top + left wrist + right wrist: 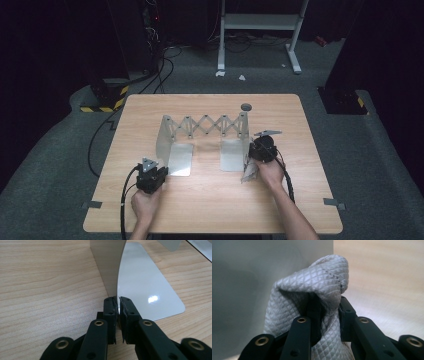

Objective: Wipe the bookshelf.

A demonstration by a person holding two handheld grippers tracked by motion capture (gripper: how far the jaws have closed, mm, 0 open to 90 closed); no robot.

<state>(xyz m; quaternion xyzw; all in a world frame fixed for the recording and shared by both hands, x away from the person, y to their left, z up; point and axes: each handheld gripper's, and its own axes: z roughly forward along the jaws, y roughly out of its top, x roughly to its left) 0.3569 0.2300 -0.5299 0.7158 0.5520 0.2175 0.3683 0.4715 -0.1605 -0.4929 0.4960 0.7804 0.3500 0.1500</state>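
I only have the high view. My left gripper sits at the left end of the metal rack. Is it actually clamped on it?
Observer: Yes. In the left gripper view the left gripper has its jaws shut on the thin edge of the upright left plate.
Operator: And the pale thing under my right hand?
Observer: A grey quilted cloth, bunched and pinched between the jaws of the right gripper.
Operator: Where is it relative to the rack?
Observer: In the right gripper view the flat grey right plate stands directly behind the cloth. I cannot tell whether they touch.
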